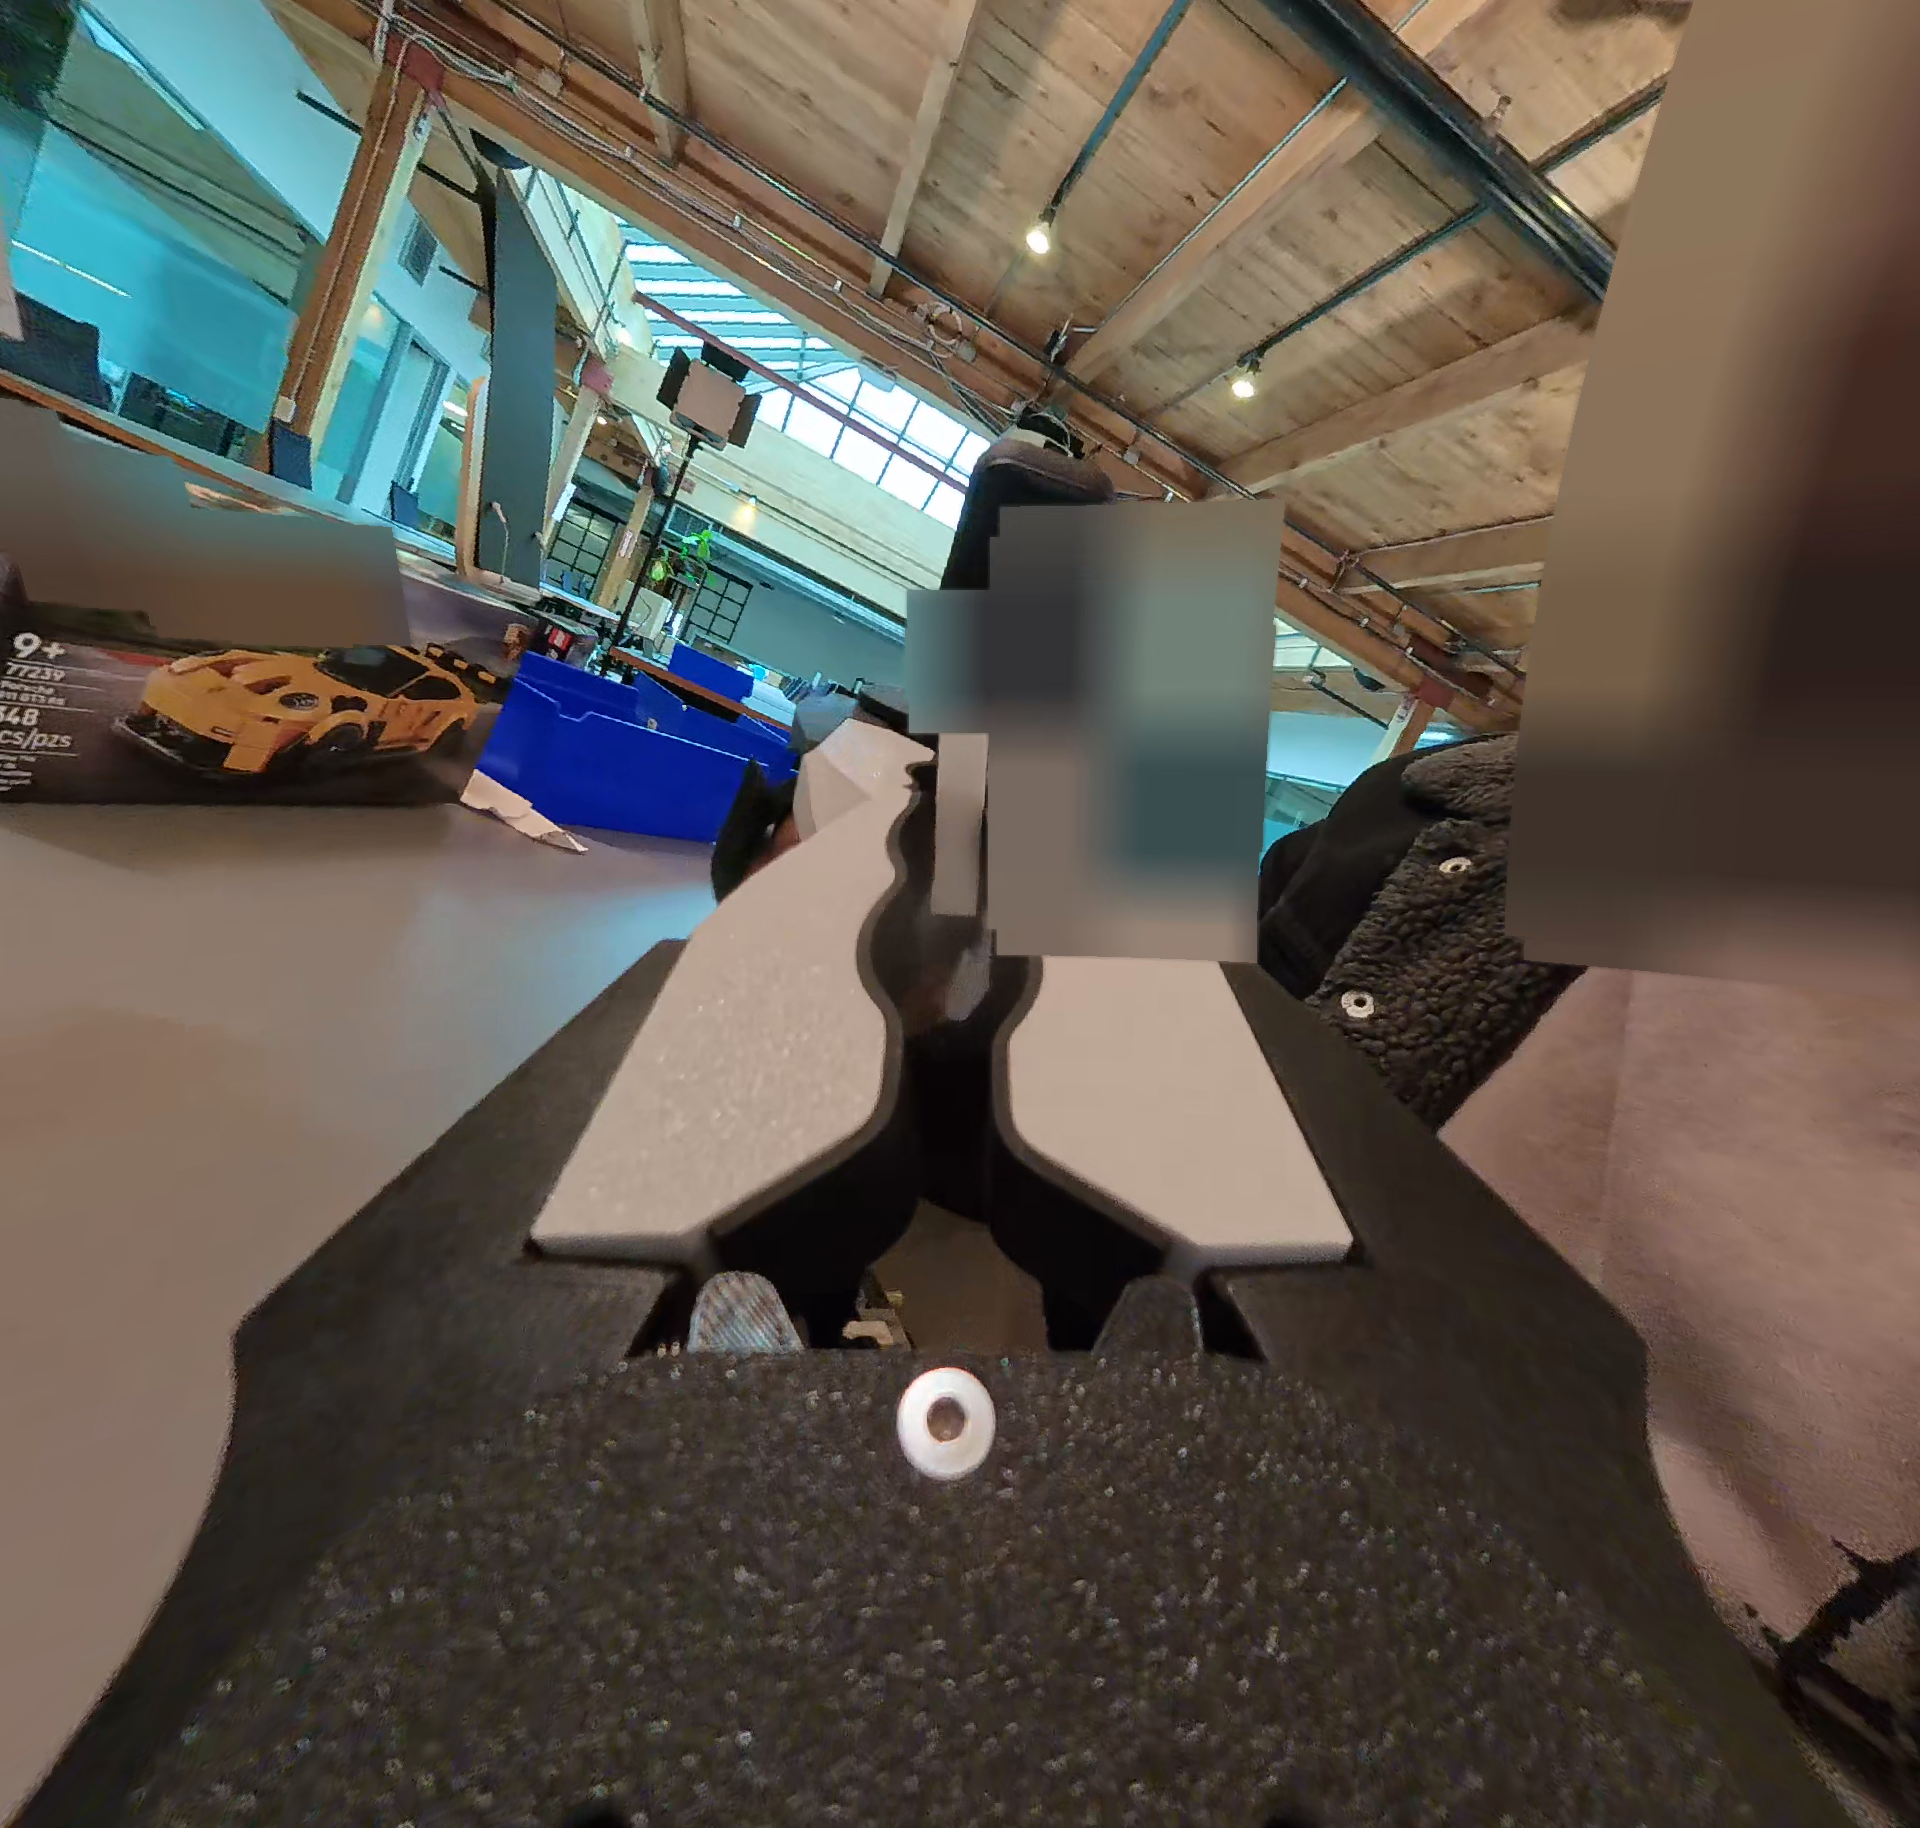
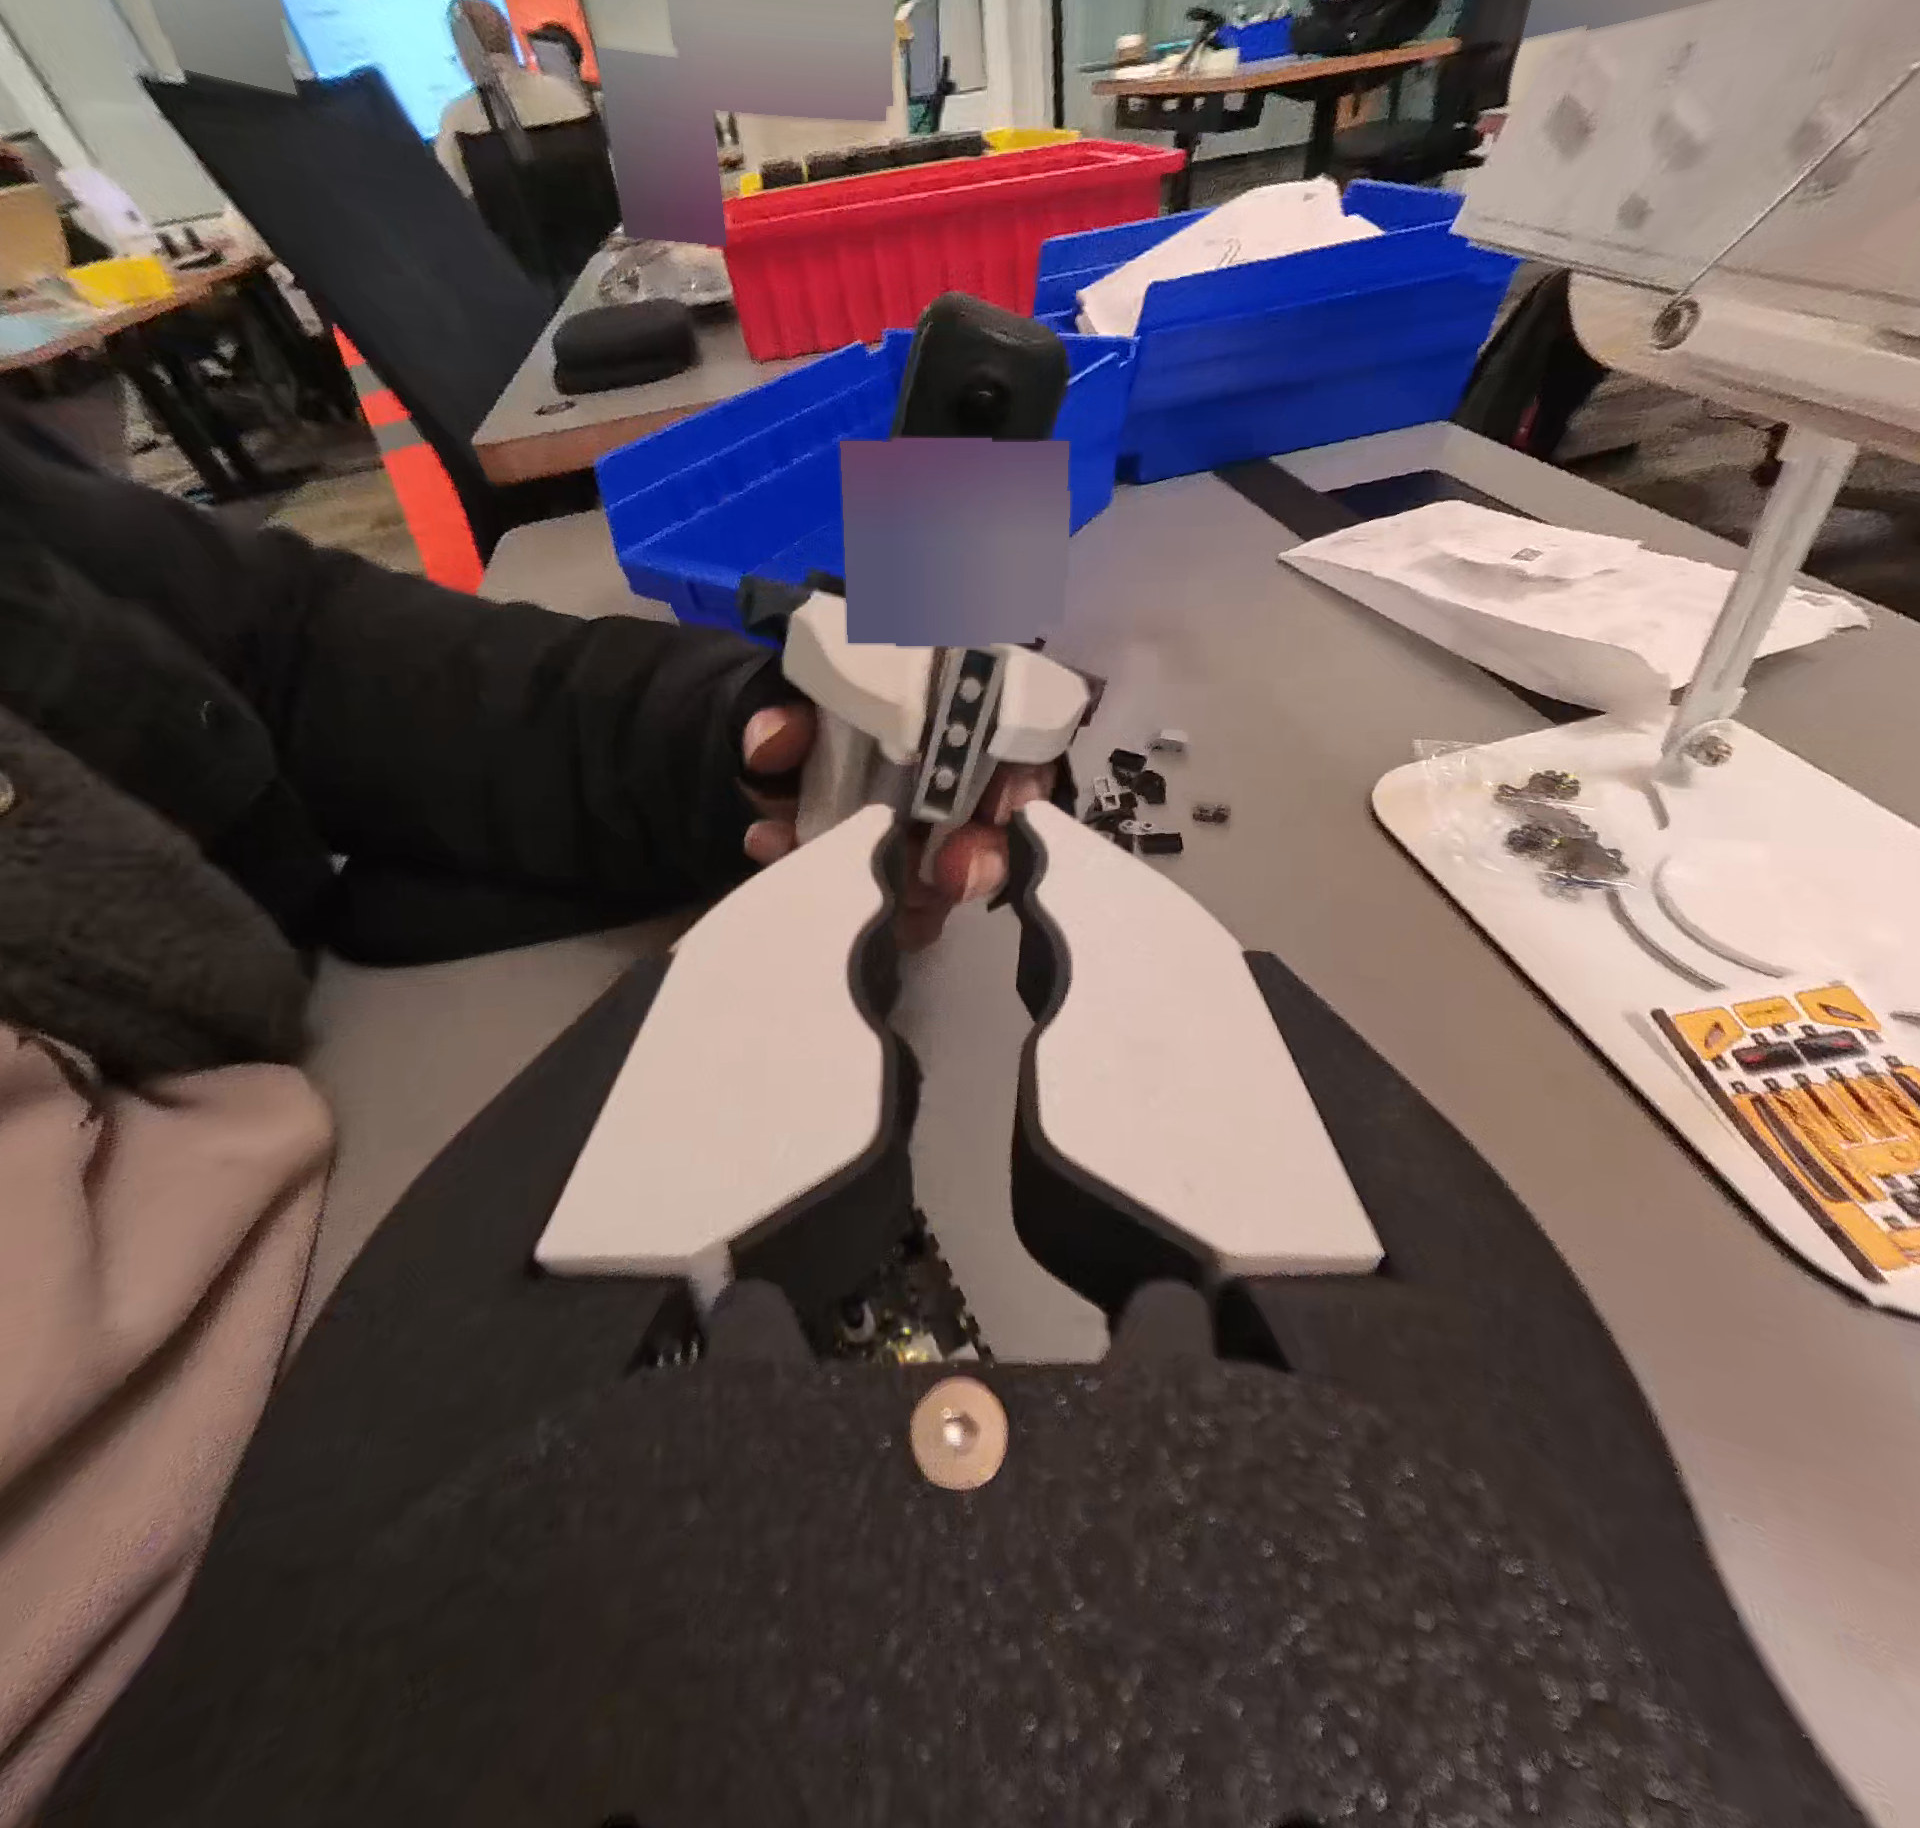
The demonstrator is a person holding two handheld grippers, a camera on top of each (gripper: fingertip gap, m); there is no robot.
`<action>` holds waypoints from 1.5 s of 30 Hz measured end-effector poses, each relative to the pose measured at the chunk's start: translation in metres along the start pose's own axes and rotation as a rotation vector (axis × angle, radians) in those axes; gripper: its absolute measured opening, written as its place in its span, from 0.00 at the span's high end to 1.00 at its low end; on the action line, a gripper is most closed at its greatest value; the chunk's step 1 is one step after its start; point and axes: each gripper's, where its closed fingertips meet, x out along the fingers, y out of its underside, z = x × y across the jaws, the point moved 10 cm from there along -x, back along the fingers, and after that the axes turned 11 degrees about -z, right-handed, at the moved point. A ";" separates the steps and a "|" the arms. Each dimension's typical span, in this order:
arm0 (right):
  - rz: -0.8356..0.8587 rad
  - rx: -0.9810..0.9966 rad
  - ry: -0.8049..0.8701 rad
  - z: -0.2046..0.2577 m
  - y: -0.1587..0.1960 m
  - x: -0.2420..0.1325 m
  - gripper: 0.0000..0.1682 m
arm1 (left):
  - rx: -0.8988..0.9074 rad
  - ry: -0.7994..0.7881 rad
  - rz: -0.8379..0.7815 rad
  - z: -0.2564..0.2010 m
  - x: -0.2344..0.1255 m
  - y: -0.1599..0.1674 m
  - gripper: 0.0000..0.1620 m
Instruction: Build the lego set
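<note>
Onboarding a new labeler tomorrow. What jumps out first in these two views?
In the right wrist view, the left gripper stands upright mid-frame, clamping a grey studded lego strip, with the right gripper open just below it. Behind sit blue bins and a red bin; a yellow sticker sheet lies at lower right. In the left wrist view, the lego box with a yellow car sits on the table at left.

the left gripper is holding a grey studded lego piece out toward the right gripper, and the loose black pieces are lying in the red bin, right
Not quite. The right wrist view shows the loose black pieces lying on the grey table, not in the red bin. The left gripper does hold the studded piece toward the right gripper.
</note>
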 end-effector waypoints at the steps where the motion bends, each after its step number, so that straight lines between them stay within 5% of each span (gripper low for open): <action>1: -0.008 0.004 -0.005 0.000 0.000 0.000 0.92 | 0.012 -0.006 0.003 -0.001 0.001 0.001 0.95; 7: 0.096 -0.061 -0.039 -0.003 0.001 -0.006 0.96 | 0.110 -0.047 0.124 -0.002 0.002 0.002 0.95; 12: 0.445 -0.209 -0.038 -0.006 0.012 -0.012 0.96 | 0.443 -0.133 0.534 -0.004 0.002 0.014 0.92; 17: 0.616 -0.268 -0.062 -0.003 0.028 -0.009 0.96 | 0.620 -0.176 0.839 0.000 0.002 0.041 0.98; 28: 0.663 -0.269 -0.064 -0.007 0.035 -0.008 0.96 | 0.583 -0.148 0.845 -0.001 0.003 0.046 0.89; 45: 0.664 -0.254 -0.078 -0.010 0.038 -0.004 0.96 | 0.579 -0.152 0.862 0.000 0.004 0.051 0.92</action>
